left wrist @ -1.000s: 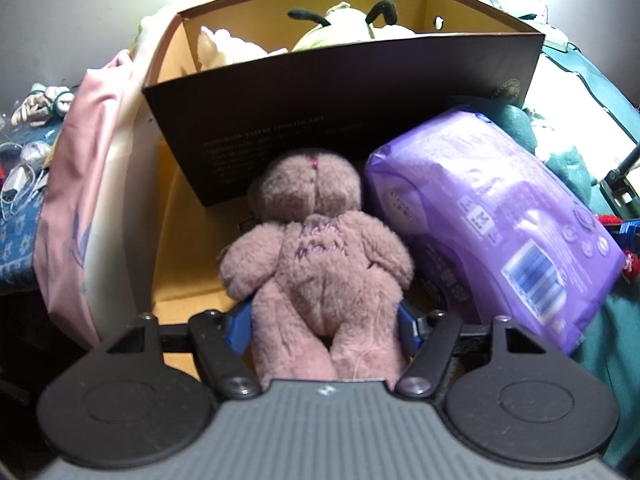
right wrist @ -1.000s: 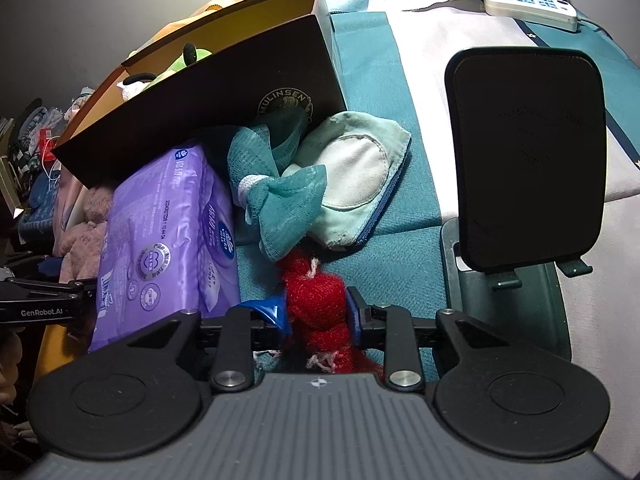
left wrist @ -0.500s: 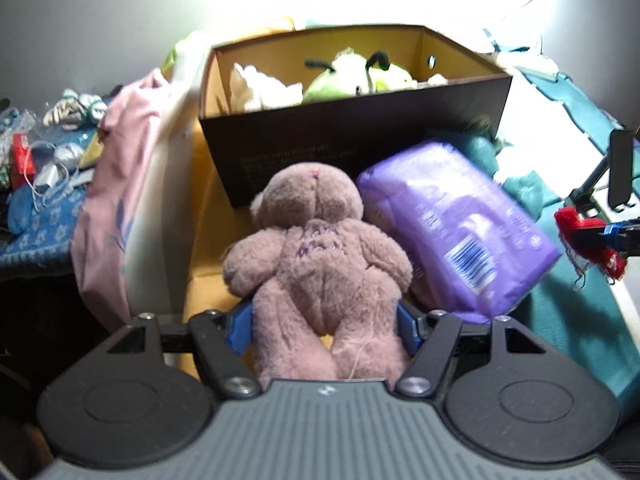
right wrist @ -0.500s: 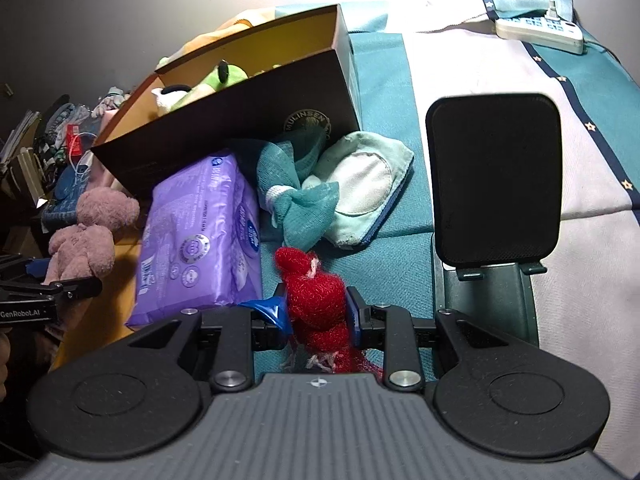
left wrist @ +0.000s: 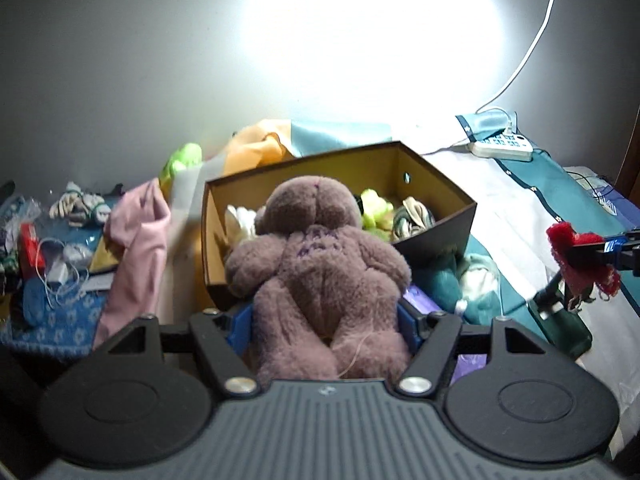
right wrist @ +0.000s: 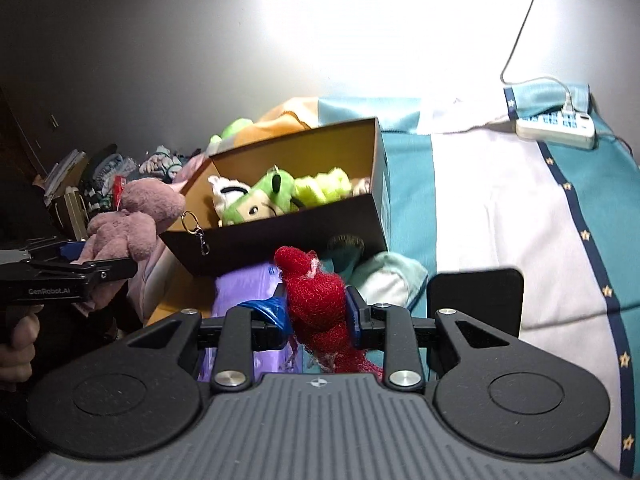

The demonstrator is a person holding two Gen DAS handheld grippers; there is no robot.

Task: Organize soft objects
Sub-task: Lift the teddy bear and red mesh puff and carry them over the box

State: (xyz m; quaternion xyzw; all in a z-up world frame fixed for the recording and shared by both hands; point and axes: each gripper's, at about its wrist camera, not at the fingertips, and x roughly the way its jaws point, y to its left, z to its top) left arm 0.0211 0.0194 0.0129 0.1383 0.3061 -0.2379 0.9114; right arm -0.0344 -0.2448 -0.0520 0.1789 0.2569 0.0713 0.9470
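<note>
left wrist view shows the left gripper squeezing a fuzzy dusty-pink teddy bear around its legs, with its back to the camera and its head up in front of the open brown cardboard box. the bear is up in the air, near the box but not inside it. in the right wrist view, the right gripper is clenched tight on a red knitted yarn toy, which is also up in the air, in front of the box's dark wall. inside the box there are already lime green plush toys and a small white plush toy. a purple plastic pack and a pale mint cloth pouch lie on the teal and white blanket just below the box. here is what could go wrong, i think. the bear is held only by its soft legs, so it could flop over or slip out before it gets over the box. its metal key ring clip dangles by the box edge and could catch on it. the red toy has loose threads at the bottom that could snag on the gripper. the two grippers could also bump if both go to the box together.
</note>
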